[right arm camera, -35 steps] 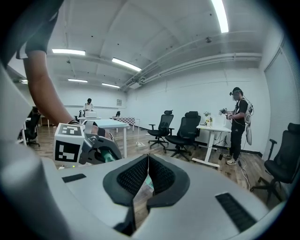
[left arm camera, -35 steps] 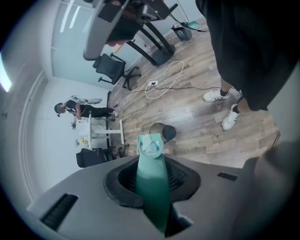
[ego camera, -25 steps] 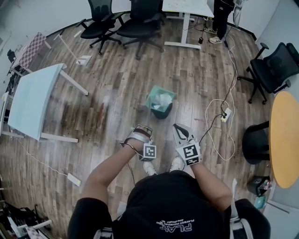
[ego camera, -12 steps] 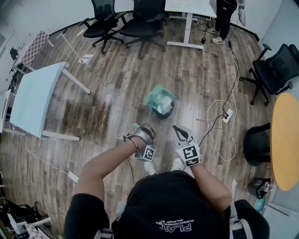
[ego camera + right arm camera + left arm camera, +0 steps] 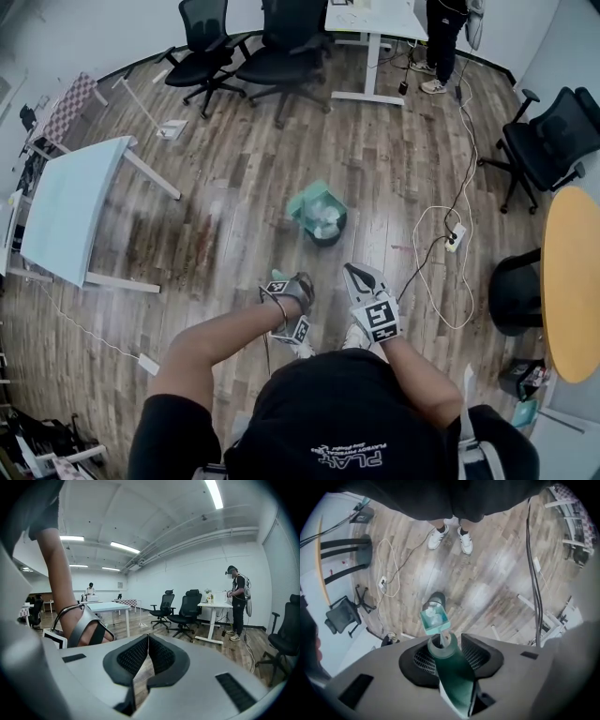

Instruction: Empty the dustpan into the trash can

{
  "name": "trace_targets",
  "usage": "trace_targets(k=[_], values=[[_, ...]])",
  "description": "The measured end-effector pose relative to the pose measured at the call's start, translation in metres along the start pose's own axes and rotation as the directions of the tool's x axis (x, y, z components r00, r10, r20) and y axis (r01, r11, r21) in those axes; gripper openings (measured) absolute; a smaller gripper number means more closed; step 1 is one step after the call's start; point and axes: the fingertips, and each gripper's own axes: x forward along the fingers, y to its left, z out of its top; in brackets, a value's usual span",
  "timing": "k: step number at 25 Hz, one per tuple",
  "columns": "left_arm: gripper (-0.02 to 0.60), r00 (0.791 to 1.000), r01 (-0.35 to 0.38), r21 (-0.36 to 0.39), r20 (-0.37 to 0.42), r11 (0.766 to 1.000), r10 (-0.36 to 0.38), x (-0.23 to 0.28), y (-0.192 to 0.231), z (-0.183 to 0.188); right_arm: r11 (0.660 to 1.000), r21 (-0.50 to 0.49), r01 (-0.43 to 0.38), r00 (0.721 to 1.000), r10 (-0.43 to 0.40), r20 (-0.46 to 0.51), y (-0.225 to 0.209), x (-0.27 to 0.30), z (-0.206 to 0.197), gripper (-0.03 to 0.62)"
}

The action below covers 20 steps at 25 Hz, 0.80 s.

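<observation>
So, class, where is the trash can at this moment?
In the head view the trash can stands on the wood floor at centre, ahead of the person, under the green dustpan.

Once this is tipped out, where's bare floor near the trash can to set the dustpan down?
The widest bare floor lies left of the trash can, up to the light blue table; more lies beyond it, toward the office chairs. Right of the can is crowded: a looped white cable and a power strip.
</observation>
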Motion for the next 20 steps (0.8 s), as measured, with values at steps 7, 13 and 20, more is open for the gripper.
trace_targets(k=[7, 13, 20], values=[[0.153, 0.999, 0.031, -0.014, 0.013, 0.999, -0.031, -0.002, 0.008, 0.012, 1.0, -0.007, -0.005, 1.0, 0.005, 0.003, -0.002, 0.0, 0.003, 0.025], [0.153, 0.999, 0.037, 0.004, 0.007, 0.999, -0.037, 0.002, -0.001, 0.011, 1.0, -0.007, -0.014, 1.0, 0.014, -0.003, 0.0, 0.002, 0.002, 0.025], [0.161, 0.999, 0.042, -0.023, 0.019, 0.999, -0.042, 0.02, 0.0, 0.026, 1.0, -0.013, -0.018, 1.0, 0.018, -0.005, 0.001, 0.0, 0.0, 0.025]])
